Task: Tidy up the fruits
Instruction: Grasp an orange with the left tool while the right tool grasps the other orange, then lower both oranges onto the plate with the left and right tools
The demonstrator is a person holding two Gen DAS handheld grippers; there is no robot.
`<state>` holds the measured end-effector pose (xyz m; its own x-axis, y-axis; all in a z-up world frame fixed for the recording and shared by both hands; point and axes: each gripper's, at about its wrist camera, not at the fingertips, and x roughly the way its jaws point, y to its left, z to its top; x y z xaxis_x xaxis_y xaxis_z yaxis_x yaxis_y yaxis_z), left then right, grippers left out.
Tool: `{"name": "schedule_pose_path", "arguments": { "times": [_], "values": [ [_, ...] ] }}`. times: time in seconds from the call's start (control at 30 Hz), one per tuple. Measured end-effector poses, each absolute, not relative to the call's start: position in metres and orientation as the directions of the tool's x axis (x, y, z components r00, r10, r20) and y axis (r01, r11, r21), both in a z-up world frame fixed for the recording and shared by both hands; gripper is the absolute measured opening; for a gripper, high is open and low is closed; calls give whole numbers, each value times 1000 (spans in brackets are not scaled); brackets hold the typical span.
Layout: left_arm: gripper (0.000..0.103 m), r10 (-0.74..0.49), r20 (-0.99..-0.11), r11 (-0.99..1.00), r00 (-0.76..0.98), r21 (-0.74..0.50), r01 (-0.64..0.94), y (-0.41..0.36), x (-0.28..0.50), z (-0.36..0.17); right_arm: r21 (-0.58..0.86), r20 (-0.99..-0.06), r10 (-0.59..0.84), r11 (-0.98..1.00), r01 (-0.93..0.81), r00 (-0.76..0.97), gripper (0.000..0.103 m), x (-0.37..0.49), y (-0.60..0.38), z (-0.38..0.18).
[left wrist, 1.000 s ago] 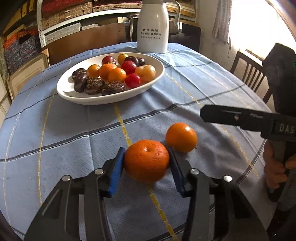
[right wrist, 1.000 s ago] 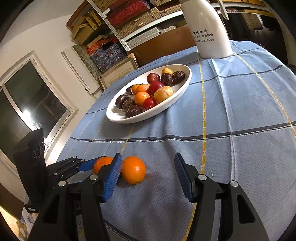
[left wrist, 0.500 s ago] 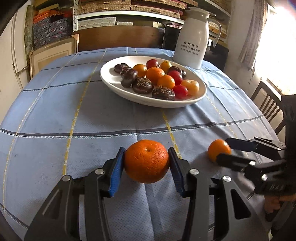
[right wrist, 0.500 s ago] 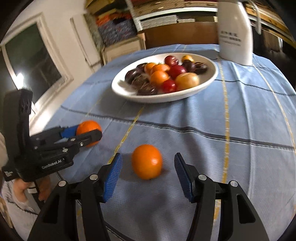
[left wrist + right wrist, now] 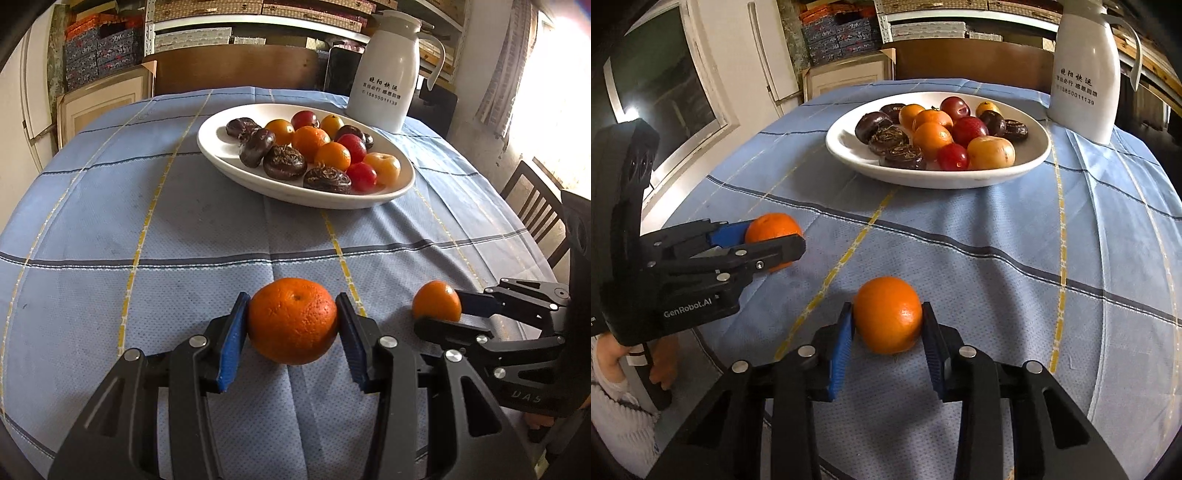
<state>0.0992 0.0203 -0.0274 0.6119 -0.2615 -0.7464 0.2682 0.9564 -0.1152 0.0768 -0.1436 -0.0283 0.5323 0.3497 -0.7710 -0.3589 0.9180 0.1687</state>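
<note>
My left gripper (image 5: 292, 325) is shut on a large orange (image 5: 292, 320) just above the blue tablecloth; it also shows in the right wrist view (image 5: 772, 240) at the left. My right gripper (image 5: 888, 325) has closed on a smaller orange (image 5: 888, 319) that rests on the cloth; both pads touch it. That orange shows in the left wrist view (image 5: 437, 301) between the right gripper's fingers. A white oval plate (image 5: 218, 146) holds several oranges, red fruits and dark fruits at the table's far middle.
A white jug (image 5: 384, 96) with printed text stands behind the plate at the right. A wooden chair (image 5: 535, 210) stands at the table's right edge. Shelves with boxes and a cabinet line the far wall.
My right gripper has closed its fingers onto the smaller orange, which was loose between open fingers before. My left gripper still holds its orange and has turned slightly leftward.
</note>
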Motion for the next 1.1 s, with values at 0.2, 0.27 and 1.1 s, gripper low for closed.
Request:
{"name": "schedule_pose_path", "arguments": {
  "times": [0.2, 0.27, 1.1],
  "values": [
    [46, -272, -727, 954, 630, -120, 274, 21, 94, -22, 269, -729, 417, 904, -333, 543, 36, 78, -163, -26],
    [46, -270, -720, 953, 639, -107, 282, 18, 92, -20, 304, -711, 435, 899, -317, 553, 36, 78, -171, -25],
    [46, -215, -627, 965, 749, -20, 260, -5, 178, 61, 283, -572, 340, 936, -210, 747, 36, 143, -212, 68]
  ]
}}
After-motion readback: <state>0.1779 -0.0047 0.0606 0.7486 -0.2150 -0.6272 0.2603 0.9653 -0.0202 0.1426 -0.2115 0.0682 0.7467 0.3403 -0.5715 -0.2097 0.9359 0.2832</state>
